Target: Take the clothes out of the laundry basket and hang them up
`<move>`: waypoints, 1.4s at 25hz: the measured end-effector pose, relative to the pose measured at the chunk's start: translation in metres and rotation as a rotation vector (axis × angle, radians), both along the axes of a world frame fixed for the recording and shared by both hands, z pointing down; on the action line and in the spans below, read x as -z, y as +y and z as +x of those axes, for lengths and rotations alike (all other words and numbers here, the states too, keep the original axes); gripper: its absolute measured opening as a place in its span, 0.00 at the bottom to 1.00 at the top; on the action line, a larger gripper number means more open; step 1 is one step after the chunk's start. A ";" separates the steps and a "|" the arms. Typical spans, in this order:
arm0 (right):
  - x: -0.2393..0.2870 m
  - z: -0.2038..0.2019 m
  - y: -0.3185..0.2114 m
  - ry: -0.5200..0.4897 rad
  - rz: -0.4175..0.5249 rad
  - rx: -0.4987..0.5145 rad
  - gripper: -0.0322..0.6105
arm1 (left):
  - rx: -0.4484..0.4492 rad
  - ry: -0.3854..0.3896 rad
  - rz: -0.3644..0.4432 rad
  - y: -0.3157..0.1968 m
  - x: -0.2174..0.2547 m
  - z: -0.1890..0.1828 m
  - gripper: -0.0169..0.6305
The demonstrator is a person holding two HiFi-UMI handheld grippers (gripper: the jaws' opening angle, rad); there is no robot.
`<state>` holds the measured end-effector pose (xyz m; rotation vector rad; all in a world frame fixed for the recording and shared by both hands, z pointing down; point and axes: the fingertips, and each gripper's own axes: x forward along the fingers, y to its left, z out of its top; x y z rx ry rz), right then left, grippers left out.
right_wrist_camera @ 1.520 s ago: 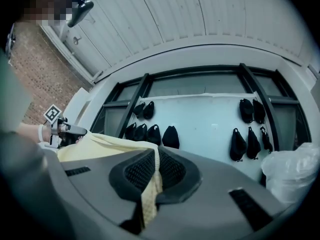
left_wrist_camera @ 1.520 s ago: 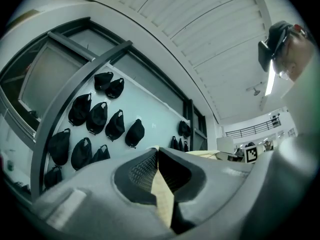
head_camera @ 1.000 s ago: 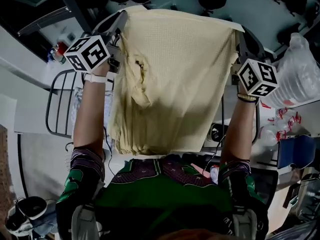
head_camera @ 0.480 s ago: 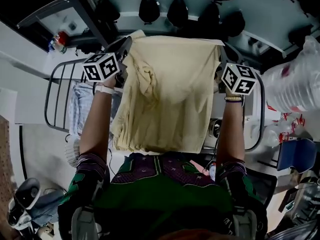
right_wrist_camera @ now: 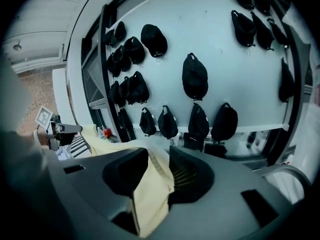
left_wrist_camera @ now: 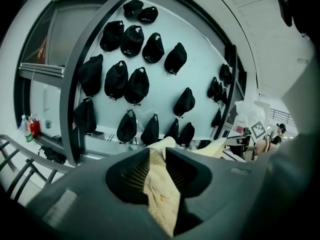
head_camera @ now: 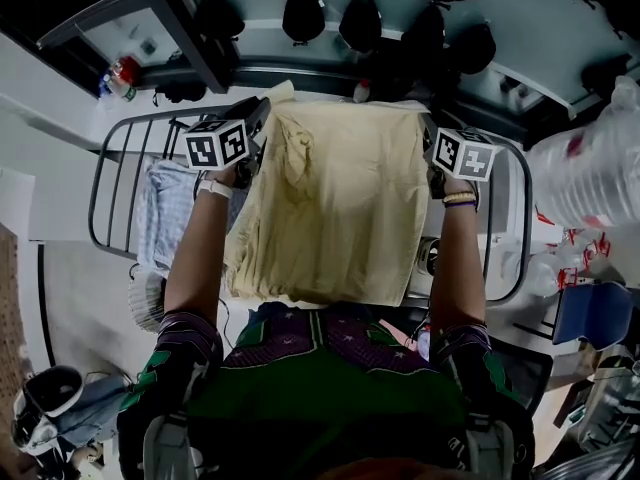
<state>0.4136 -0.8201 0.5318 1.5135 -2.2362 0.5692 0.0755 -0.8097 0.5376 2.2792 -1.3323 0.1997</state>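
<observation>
Shirt [head_camera: 340,208] inside left gripper [left_wrist_camera: 159,153], right gripper [right_wrist_camera: 159,154] (opening)

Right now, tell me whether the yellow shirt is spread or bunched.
Spread: the shirt is wide and flat, top edge straight across; only one sleeve is crumpled.

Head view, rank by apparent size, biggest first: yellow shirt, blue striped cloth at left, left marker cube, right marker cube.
1. yellow shirt, by far the largest.
2. blue striped cloth, partly hidden.
3. left marker cube and right marker cube: near alike; left looks slightly bigger, maybe just nearer the camera, so unranked.
</observation>
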 end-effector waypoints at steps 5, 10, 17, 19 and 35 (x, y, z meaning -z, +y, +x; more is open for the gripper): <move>-0.017 0.005 0.025 0.040 -0.116 0.050 0.26 | -0.009 -0.028 -0.043 0.014 -0.018 -0.010 0.26; -0.029 0.015 0.061 0.105 -0.214 0.111 0.26 | -0.014 -0.036 -0.069 0.032 -0.024 -0.025 0.25; -0.012 0.006 0.097 0.111 -0.172 0.060 0.26 | -0.007 -0.007 -0.045 0.070 -0.018 -0.051 0.25; -0.001 -0.003 0.105 0.113 -0.134 0.041 0.26 | -0.007 0.008 -0.025 0.082 -0.010 -0.056 0.25; 0.073 -0.087 0.240 0.062 0.088 -0.076 0.26 | -0.042 0.086 0.159 0.200 0.075 -0.098 0.25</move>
